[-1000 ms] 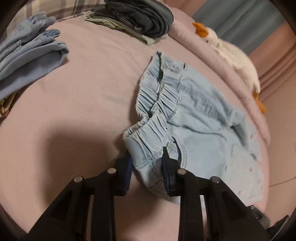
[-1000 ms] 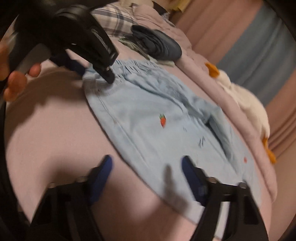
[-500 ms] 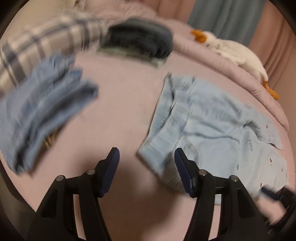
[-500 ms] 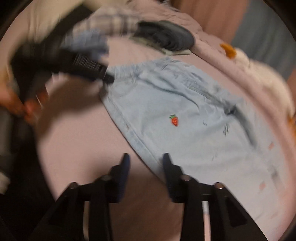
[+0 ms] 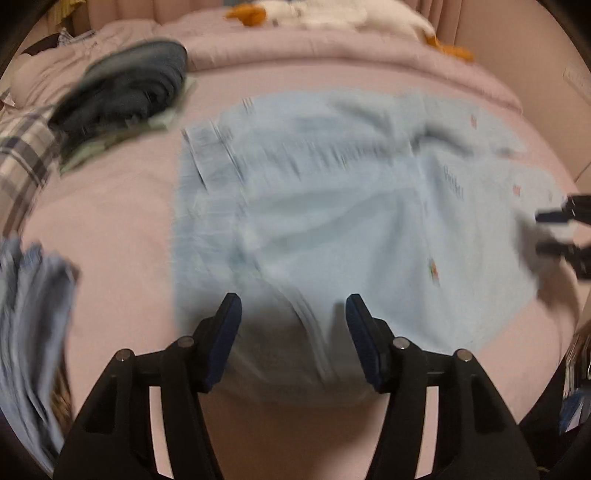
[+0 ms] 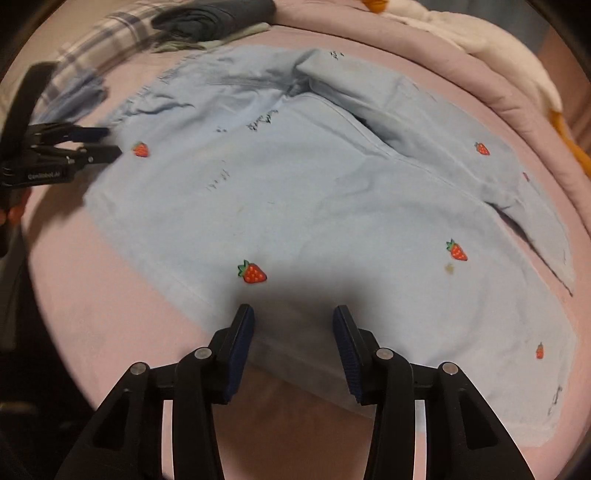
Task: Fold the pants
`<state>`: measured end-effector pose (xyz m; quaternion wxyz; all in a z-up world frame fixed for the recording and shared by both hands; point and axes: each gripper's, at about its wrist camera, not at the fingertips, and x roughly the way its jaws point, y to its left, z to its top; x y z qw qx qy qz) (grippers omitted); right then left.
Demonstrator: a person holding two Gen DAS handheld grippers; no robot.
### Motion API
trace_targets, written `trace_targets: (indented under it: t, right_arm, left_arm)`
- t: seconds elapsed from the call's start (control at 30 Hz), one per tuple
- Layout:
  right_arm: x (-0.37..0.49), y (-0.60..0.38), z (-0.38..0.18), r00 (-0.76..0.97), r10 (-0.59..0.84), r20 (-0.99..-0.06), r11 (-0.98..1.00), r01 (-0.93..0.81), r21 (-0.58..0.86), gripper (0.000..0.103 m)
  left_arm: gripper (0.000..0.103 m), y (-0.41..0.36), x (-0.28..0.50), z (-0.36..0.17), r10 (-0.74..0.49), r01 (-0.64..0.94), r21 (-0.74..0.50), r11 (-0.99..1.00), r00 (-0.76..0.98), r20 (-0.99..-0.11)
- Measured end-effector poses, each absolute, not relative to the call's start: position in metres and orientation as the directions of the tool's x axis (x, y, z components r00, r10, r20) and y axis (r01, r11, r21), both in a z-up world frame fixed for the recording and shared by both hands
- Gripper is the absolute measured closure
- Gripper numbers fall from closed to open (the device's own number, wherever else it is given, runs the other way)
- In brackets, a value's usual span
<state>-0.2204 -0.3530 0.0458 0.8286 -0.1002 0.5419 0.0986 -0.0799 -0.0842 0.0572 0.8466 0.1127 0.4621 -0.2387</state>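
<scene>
In the left wrist view, the left tool (image 5: 291,332) hangs over the near edge of the light blue pants (image 5: 332,229), which lie spread flat on the pink bed (image 5: 118,229). Its jaws stand apart and released, having just been opening, and the cloth lies below the gap without the pads pressing it. The picture is blurred. A dark folded pile (image 5: 129,92) sits at the far left, a blue folded garment (image 5: 26,314) at the left edge, and a white plush goose (image 5: 332,13) along the far side. The right tool (image 5: 565,232) shows at the right edge, over the trouser legs.

In the right wrist view, the right tool (image 6: 293,332) hovers above the lower hem side of the pants (image 6: 314,192), jaws parted and gripping nothing. Small strawberry patches (image 6: 252,272) dot the cloth. The left tool (image 6: 99,142) appears at the left, near the waist end, with fingertips (image 6: 16,212) of a hand visible beneath it.
</scene>
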Motion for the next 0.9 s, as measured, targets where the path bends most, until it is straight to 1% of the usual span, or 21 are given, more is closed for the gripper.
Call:
trace_targets:
  t: [0.03,0.1,0.13,0.2,0.27,0.33,0.43,0.5,0.53,0.6,0.63,0.67,0.7,0.73,0.77,0.8,0.83,0.9]
  right_arm:
    - [-0.216,-0.358,0.056,0.413,0.065,-0.908,0.954,-0.292,-0.065,0.057]
    - [-0.193,-0.371,0.083,0.512,0.035,-0.858,0.954,-0.273,-0.124,0.057]
    - [-0.179,-0.378,0.094,0.548,0.031,-0.836,0.957,-0.259,-0.134,0.055]
    - [-0.134,-0.395,0.113,0.615,0.034,-0.788,0.967,-0.218,-0.128,0.053]
    - [-0.091,-0.404,0.118,0.623,0.033,-0.781,0.968,-0.213,-0.129,0.052]
    - [-0.035,-0.408,0.114,0.612,0.004,-0.791,0.960,-0.224,-0.168,0.052]
    - [0.009,-0.414,0.100,0.566,-0.018,-0.824,0.947,-0.254,-0.195,0.052]
    - [0.034,-0.422,0.087,0.519,0.008,-0.855,0.943,-0.289,-0.167,0.052]
    - [0.048,-0.426,0.082,0.496,0.018,-0.868,0.942,-0.299,-0.151,0.048]
    - [0.065,-0.434,0.057,0.380,0.076,-0.922,0.942,-0.329,-0.058,0.040]
    - [0.072,-0.440,0.046,0.331,0.075,-0.941,0.943,-0.329,-0.041,0.040]
    - [0.071,-0.444,0.041,0.322,0.101,-0.941,0.946,-0.325,-0.010,0.038]
    - [0.068,-0.445,0.042,0.332,0.128,-0.935,0.944,-0.331,0.011,0.037]
    - [0.066,-0.445,0.042,0.325,0.133,-0.936,0.942,-0.334,0.018,0.043]
    - [0.063,-0.443,0.043,0.313,0.131,-0.941,0.940,-0.340,0.018,0.049]
    - [0.060,-0.438,0.045,0.305,0.129,-0.944,0.932,-0.361,0.011,0.073]
    - [0.054,-0.429,0.051,0.303,0.133,-0.944,0.918,-0.397,0.002,0.091]
    - [0.045,-0.417,0.068,0.370,0.136,-0.919,0.898,-0.437,-0.043,0.091]
  left_arm:
    - [0.036,-0.083,-0.063,0.065,-0.301,0.504,-0.019,0.864,0.486,-0.821]
    - [0.035,-0.087,-0.041,0.074,-0.310,0.503,-0.007,0.864,0.522,-0.794]
    - [0.035,-0.089,-0.020,0.076,-0.331,0.511,-0.029,0.859,0.512,-0.792]
    - [0.035,-0.095,0.014,0.077,-0.337,0.507,-0.053,0.860,0.488,-0.805]
    - [0.035,-0.103,0.053,0.072,-0.311,0.511,-0.029,0.859,0.476,-0.822]
    - [0.035,-0.102,0.084,0.069,-0.300,0.510,-0.032,0.860,0.452,-0.840]
    - [0.035,-0.096,0.119,0.062,-0.353,0.529,-0.117,0.840,0.370,-0.859]
    - [0.034,-0.098,0.135,0.051,-0.389,0.556,-0.184,0.811,0.277,-0.879]
    - [0.034,-0.097,0.137,0.046,-0.401,0.567,-0.206,0.798,0.243,-0.884]
    - [0.032,-0.095,0.128,0.044,-0.426,0.597,-0.232,0.768,0.206,-0.881]
    - [0.032,-0.095,0.127,0.045,-0.430,0.618,-0.228,0.752,0.198,-0.881]
    - [0.034,-0.096,0.129,0.045,-0.430,0.627,-0.228,0.745,0.191,-0.882]
    - [0.041,-0.095,0.130,0.046,-0.437,0.634,-0.236,0.736,0.180,-0.881]
    - [0.053,-0.095,0.130,0.048,-0.446,0.640,-0.247,0.728,0.167,-0.879]
    - [0.061,-0.095,0.130,0.049,-0.454,0.644,-0.258,0.720,0.158,-0.877]
    - [0.069,-0.096,0.128,0.051,-0.462,0.651,-0.259,0.713,0.158,-0.873]
    - [0.072,-0.100,0.124,0.053,-0.460,0.667,-0.240,0.705,0.173,-0.871]
    - [0.072,-0.107,0.119,0.047,-0.440,0.668,-0.213,0.713,0.189,-0.878]
